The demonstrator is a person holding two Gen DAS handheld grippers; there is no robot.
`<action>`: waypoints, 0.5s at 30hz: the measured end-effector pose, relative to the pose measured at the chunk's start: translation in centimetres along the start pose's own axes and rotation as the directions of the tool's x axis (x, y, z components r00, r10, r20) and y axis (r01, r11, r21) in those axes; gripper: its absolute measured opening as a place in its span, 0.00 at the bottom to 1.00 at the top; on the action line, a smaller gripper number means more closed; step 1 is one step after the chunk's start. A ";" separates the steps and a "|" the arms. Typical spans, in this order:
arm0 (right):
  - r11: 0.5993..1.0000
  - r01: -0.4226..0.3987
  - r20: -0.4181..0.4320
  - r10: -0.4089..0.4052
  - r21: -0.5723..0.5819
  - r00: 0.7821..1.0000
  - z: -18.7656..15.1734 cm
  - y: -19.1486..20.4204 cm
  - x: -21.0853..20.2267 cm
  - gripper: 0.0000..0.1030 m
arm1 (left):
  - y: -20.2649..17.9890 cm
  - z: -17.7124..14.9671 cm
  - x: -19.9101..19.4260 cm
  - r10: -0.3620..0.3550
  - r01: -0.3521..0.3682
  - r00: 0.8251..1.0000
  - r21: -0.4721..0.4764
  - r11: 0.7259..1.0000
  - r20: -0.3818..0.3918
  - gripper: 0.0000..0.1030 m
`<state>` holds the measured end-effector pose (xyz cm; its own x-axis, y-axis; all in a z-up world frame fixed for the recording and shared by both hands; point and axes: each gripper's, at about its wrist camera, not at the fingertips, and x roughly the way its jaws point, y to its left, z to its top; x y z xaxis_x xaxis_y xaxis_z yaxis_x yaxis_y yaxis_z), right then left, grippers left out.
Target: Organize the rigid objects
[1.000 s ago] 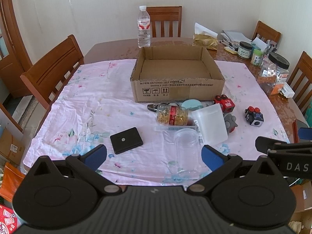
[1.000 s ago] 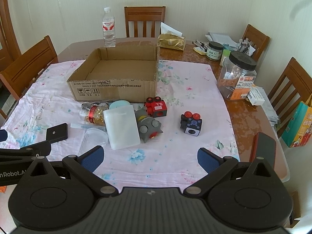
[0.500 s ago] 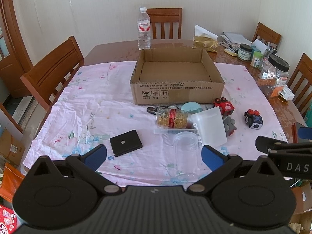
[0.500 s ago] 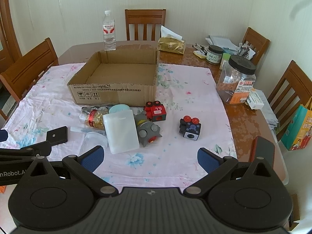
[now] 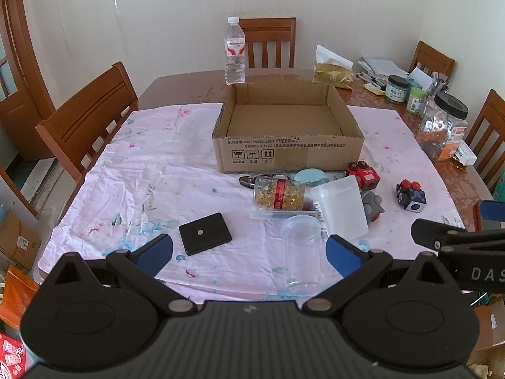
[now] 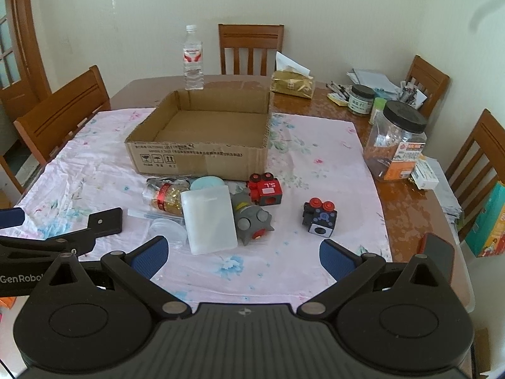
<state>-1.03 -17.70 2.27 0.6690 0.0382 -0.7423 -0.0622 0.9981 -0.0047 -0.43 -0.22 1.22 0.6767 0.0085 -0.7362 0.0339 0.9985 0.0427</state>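
An empty cardboard box (image 5: 285, 140) (image 6: 202, 154) sits mid-table on a pink floral cloth (image 5: 151, 186). In front of it lie a black flat pad (image 5: 205, 233), a capsule bottle (image 5: 279, 194) on its side, a clear jar (image 5: 301, 252), a white plastic case (image 5: 341, 210) (image 6: 210, 219), a teal lid (image 6: 206, 184), a grey spiked toy (image 6: 252, 221), a red cube toy (image 6: 266, 189) and a dark cube toy (image 6: 318, 219). My left gripper (image 5: 249, 254) is open above the near table edge, holding nothing. My right gripper (image 6: 241, 257) is open too, short of the toys.
A water bottle (image 5: 235, 52) stands behind the box. A tissue pack (image 6: 292, 83), small jars and a large black-lidded jar (image 6: 394, 145) crowd the far right of the table. Wooden chairs (image 5: 85, 126) surround it. A phone (image 6: 437, 254) lies at the right edge.
Both grippers have drawn back and up a little, so the table objects sit slightly farther away. Nothing was taken hold of; both stay open.
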 end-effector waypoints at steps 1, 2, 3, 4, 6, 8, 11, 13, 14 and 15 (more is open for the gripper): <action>1.000 -0.006 0.004 0.006 -0.004 1.000 0.0 0.0 0.0 1.00 | 0.0 -0.1 0.0 -0.004 0.004 1.000 0.000 1.000 0.004 0.99; 1.000 -0.013 0.009 0.013 -0.008 1.000 0.0 -0.1 0.0 1.00 | 0.0 -0.1 0.0 -0.007 0.007 1.000 0.000 1.000 0.007 0.99; 1.000 -0.022 0.015 0.022 -0.010 1.000 0.0 -0.1 0.0 1.00 | 0.1 -0.1 0.0 -0.012 0.012 1.000 0.000 1.000 0.013 0.99; 0.999 -0.034 0.019 0.035 -0.016 0.999 -0.1 -0.2 0.1 1.00 | 0.1 -0.2 0.1 -0.018 0.018 1.000 0.002 1.000 0.016 1.00; 0.998 -0.053 0.023 0.054 -0.026 0.998 -0.2 -0.3 0.2 1.00 | 0.2 -0.4 0.2 -0.033 0.033 0.999 0.008 0.999 0.021 1.00; 0.997 -0.066 0.027 0.067 -0.041 0.997 -0.4 -0.2 0.3 1.00 | 0.4 -0.5 0.4 -0.044 0.044 0.999 0.006 0.999 0.020 1.00; 0.994 -0.089 0.034 0.091 -0.061 0.995 -0.6 -0.1 0.5 1.00 | 0.5 -0.6 0.5 -0.054 0.054 0.998 0.004 0.999 0.024 1.00; 0.991 -0.110 0.031 0.113 -0.076 0.993 -0.8 0.0 0.8 1.00 | 0.7 -0.8 0.6 -0.055 0.055 0.998 0.006 0.998 0.023 1.00; 0.989 -0.118 0.032 0.121 -0.084 0.992 -0.9 0.2 0.9 1.00 | 0.8 -0.9 0.7 -0.057 0.057 0.998 0.008 0.998 0.023 1.00; 0.987 -0.127 0.032 0.131 -0.094 0.991 -1.1 0.2 1.0 1.00 | 0.9 -0.9 0.8 -0.059 0.058 0.998 0.011 0.998 0.023 1.00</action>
<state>-1.18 -17.47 0.79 0.6788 0.1698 -0.7145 -0.2160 0.9760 0.0267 -0.51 0.70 0.01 0.6901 -0.0514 -0.7219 0.0818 0.9966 0.0073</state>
